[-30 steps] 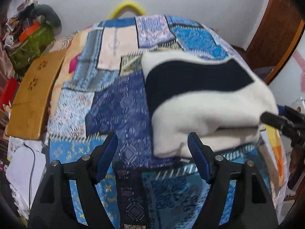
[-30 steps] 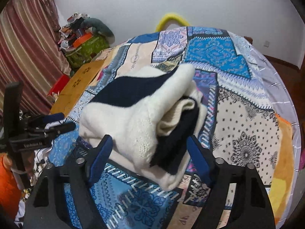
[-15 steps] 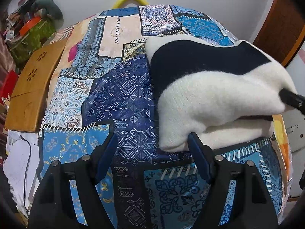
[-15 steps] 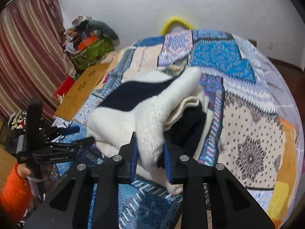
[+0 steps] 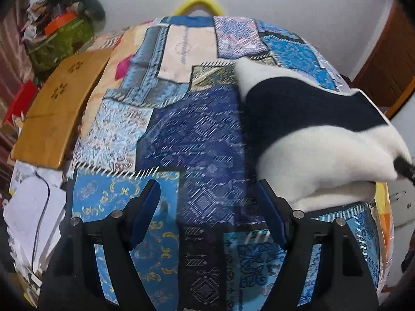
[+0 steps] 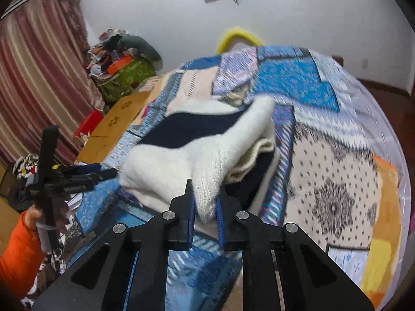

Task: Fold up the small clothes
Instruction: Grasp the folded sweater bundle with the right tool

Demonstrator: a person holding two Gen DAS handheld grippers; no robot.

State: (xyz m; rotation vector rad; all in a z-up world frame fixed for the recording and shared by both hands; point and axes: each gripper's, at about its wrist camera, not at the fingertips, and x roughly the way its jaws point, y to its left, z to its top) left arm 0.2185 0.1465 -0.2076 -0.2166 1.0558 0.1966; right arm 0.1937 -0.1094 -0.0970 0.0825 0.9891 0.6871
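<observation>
Sweater [image 6: 181, 160], cream and navy, folded on the quilt [image 5: 197, 134]: within 1 s the right gripper [image 6: 205, 207] has clamped its near corner, apparently lifting it. Left gripper [image 5: 210, 207] stays wide open, empty.

The right gripper [image 6: 205, 207] was clamped, its fingers [image 6: 190, 207] pinching a fold of the sweater [image 6: 207, 160]. The left gripper [image 5: 207, 212] hung with fingers [image 5: 145, 212] spread wide, gripping nothing.

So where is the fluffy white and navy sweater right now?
The folded white and navy knitted sweater lies on the patchwork quilt, pinched at its near corner by the right gripper. In the left wrist view it sits right of the open left gripper.
</observation>
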